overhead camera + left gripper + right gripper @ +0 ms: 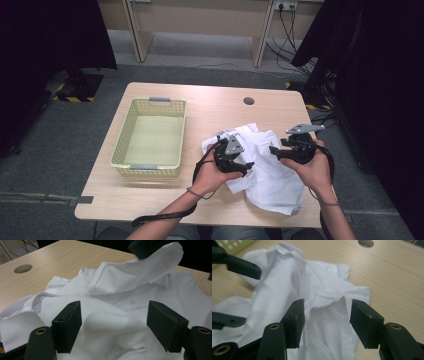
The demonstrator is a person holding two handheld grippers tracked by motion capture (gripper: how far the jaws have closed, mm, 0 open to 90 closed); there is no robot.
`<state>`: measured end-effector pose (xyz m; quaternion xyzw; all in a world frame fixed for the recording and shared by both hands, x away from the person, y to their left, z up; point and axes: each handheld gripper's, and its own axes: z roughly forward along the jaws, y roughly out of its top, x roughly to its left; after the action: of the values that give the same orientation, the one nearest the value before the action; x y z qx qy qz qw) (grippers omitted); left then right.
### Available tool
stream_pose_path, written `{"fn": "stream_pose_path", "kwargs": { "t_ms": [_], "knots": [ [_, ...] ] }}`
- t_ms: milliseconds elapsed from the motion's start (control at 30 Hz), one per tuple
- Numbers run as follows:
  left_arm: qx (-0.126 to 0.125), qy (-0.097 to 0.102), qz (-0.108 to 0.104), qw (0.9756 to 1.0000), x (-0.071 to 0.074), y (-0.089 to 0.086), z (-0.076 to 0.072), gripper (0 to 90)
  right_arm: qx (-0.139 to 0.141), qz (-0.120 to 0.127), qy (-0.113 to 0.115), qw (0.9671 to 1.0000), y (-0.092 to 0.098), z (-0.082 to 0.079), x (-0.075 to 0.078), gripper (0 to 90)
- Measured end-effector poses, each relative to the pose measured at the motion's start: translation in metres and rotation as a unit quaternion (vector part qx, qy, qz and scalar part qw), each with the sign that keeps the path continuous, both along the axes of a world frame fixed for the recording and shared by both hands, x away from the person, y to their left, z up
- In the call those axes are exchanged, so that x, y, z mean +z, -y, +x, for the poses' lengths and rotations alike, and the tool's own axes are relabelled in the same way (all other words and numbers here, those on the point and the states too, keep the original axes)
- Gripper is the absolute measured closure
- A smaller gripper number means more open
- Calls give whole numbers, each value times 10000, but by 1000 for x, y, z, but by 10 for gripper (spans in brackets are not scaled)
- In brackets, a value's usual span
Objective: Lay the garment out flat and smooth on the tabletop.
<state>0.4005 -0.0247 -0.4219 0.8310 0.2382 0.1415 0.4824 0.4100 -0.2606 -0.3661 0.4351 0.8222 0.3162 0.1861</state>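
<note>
Here, white shirt (270,170) crumpled on table (210,107), right of basket (150,135). Left gripper (248,167) over shirt, jaws apart, unclenched. Right gripper (273,149) likewise released, cloth between its jaws, ungripped.

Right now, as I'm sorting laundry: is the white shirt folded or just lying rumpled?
Rumpled. The white shirt lies crumpled on the table beside the basket, collar and placket bunched, not folded.
</note>
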Motion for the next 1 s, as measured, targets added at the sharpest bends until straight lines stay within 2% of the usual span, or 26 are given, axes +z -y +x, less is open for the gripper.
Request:
{"fn": "stream_pose_path", "kwargs": {
  "t_ms": [133,233,267,300,333,367,467,567,733,900,1000],
  "knots": [
    [-83,-31,67,9999,-2,4,-1,278,-47,-199,-319,9993,-6,20,-11,460],
    [-189,-51,124,9997,-3,8,-5,278,-54,-260,-534,9982,-9,27,-18,487],
    [-189,-51,124,9997,-3,8,-5,277,-54,-260,-534,9982,-9,27,-18,487],
    [-244,-71,183,9995,-4,10,-6,277,-80,-302,-595,9977,-10,29,-20,515],
    [-263,-77,225,9994,-5,11,-7,280,-65,-374,-714,9967,-10,32,-24,618],
    [-313,-98,347,9989,-8,13,-9,281,-35,-382,-763,9963,-9,32,-26,672],
    [-318,-158,460,9983,-13,15,-10,283,-77,-367,-912,9951,-7,31,-29,800],
    [-309,-202,549,9978,-17,15,-10,286,-139,-232,-813,9963,-1,29,-27,854],
    [-295,-238,548,9978,-19,14,-10,288,-506,37,-525,9973,19,20,-18,866],
    [-253,-107,352,9990,-12,13,-11,289,-870,165,-333,9955,42,9,-16,870],
    [-227,-47,275,9994,-9,13,-12,287,-1110,265,-216,9932,55,3,-17,870]
  ]
}}
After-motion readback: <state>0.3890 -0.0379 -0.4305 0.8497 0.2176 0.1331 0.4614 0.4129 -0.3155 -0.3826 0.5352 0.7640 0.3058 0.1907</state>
